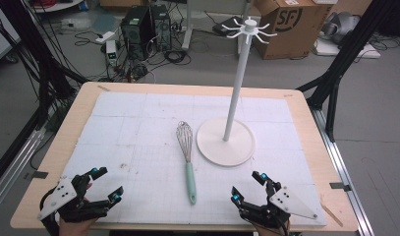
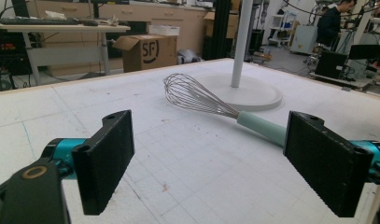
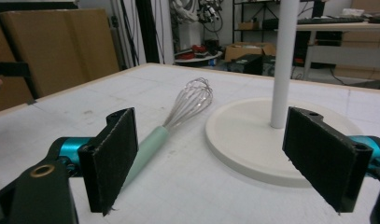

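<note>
On the counter (image 1: 50, 147), mid-mat, a whisk (image 1: 186, 155) lies flat: silver wire balloon head pointing away, pale mint-green handle pointing toward the near edge. Wires look clean and evenly bowed. Head lies just beside the round base of a white hook stand (image 1: 226, 141), not touching. Left gripper (image 1: 103, 185) and right gripper (image 1: 247, 187) sit near the front edge either side of the handle, both jaws spread wide, nothing between them
</note>
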Available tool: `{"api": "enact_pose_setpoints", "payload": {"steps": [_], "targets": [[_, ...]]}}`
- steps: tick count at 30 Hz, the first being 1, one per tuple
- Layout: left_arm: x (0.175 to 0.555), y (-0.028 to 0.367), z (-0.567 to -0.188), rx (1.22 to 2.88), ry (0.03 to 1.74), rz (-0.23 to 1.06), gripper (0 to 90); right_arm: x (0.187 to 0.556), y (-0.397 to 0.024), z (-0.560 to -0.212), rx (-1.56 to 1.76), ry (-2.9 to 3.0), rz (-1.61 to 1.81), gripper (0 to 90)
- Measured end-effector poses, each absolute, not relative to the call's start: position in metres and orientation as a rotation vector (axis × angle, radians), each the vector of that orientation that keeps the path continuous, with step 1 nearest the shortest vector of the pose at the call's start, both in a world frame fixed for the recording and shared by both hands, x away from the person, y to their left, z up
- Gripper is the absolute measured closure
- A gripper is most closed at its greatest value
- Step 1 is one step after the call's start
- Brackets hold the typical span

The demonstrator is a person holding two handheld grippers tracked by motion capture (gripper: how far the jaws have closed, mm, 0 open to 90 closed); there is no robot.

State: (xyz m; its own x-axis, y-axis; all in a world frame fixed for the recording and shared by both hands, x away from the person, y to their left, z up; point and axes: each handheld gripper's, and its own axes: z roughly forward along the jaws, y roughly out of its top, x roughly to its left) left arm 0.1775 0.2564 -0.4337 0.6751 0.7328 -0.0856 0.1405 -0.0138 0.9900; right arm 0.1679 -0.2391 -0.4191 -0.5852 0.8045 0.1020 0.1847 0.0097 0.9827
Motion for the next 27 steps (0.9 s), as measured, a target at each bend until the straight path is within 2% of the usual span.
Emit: {"api": "enact_pose_setpoints", "payload": {"steps": [4, 7, 11, 15, 27], "targets": [[0.177, 0.256, -0.434, 1.543, 0.75, 0.54, 17.1, 0.171, -0.233, -0.416, 1.006, 1.804, 1.627, 19.8], [0.176, 0.256, -0.435, 1.553, 0.737, 0.544, 17.0, 0.174, -0.226, -0.414, 1.002, 1.822, 1.646, 46.0], [0.176, 0.254, -0.435, 1.557, 0.736, 0.551, 17.0, 0.179, -0.215, -0.415, 1.026, 1.851, 1.64, 64.9], [0.175, 0.255, -0.436, 1.547, 0.748, 0.551, 17.1, 0.186, -0.2, -0.414, 0.986, 1.943, 1.693, 89.3], [0.173, 0.258, -0.436, 1.542, 0.75, 0.548, 17.2, 0.204, -0.125, -0.427, 0.959, 2.35, 1.63, 90.0]]}}
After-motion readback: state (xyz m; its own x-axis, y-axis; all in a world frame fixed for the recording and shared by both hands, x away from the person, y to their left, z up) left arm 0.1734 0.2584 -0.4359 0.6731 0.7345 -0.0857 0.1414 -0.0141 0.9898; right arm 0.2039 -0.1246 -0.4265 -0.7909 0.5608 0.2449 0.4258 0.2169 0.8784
